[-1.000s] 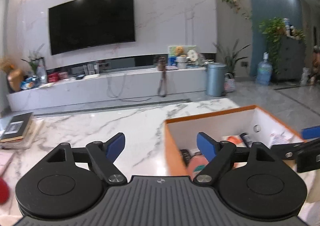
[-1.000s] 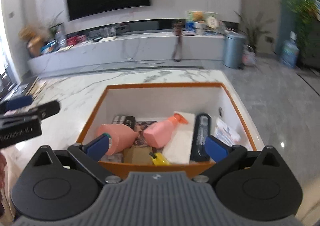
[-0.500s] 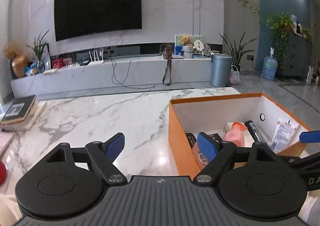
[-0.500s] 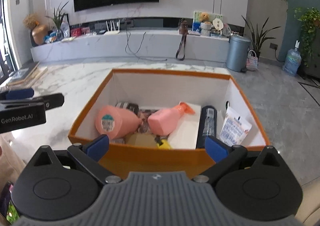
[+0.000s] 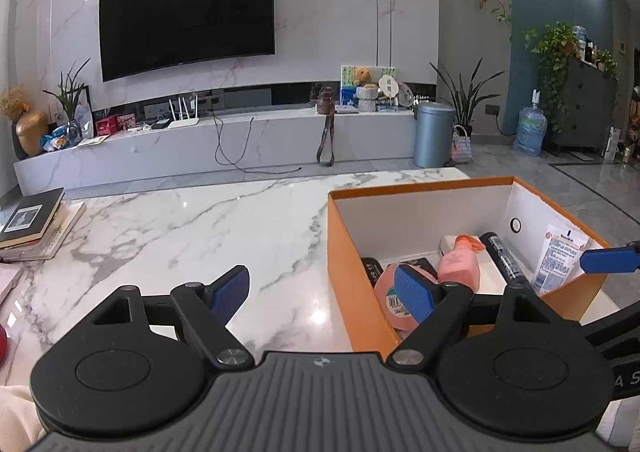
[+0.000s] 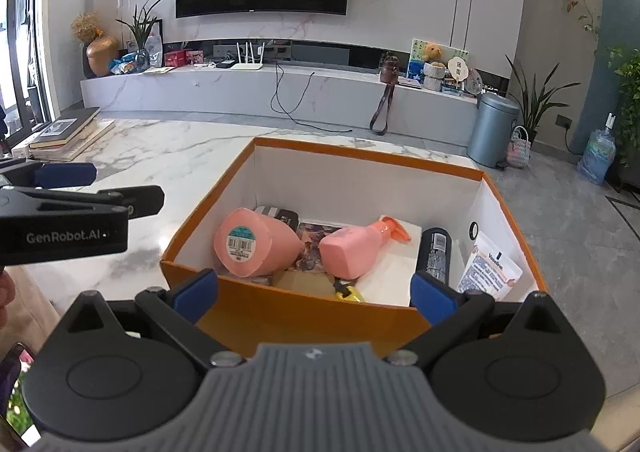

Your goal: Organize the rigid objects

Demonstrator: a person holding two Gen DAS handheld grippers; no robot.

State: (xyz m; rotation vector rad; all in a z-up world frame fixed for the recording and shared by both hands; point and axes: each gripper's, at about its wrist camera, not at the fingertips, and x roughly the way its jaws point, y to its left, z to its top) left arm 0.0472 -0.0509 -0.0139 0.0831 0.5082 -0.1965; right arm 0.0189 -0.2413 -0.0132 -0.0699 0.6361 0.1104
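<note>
Orange box (image 6: 304, 316) of pink bottles (image 6: 256, 244) before 2 spread, empty claws (image 5: 322, 292) (image 6: 316, 292).

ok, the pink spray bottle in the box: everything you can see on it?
The pink spray bottle looks like matte plastic, with a squarish pale-pink body and a darker orange-pink trigger head. It lies on its side inside the orange box, base toward the camera, head pointing to the far right. It rests on a white flat item, beside a black cylinder. No label is visible. Neither tool touches it.
</note>
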